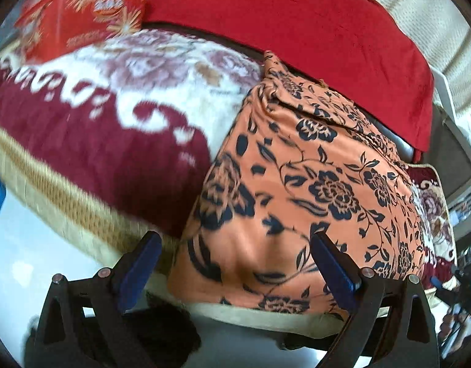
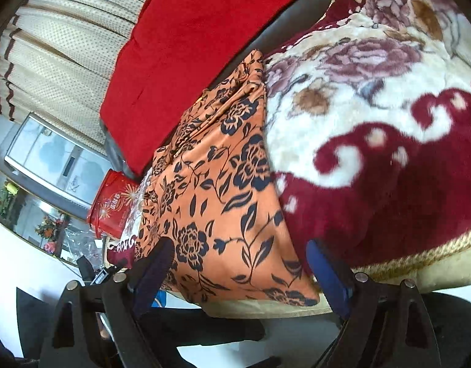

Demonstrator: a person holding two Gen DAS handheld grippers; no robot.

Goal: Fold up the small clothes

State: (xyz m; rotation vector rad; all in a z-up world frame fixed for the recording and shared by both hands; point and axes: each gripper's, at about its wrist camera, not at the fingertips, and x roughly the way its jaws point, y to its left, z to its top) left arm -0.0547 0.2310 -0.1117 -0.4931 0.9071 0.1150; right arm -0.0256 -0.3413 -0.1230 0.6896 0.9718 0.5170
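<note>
Orange floral garment (image 1: 299,184) lies on plush blanket (image 1: 112,141), beside red cushion (image 1: 312,30).

A plush floral blanket (image 1: 118,128), maroon and cream with a beige fringed border, covers the support surface. An orange garment (image 1: 303,184) with dark floral print lies folded directly on it, reaching its front edge.

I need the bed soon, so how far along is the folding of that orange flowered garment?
The orange flowered garment already lies as a fairly compact shape on the blanket. Nothing is in hand: the left hand-held gripper and right hand-held gripper are both open. Any further folding is left.
</note>
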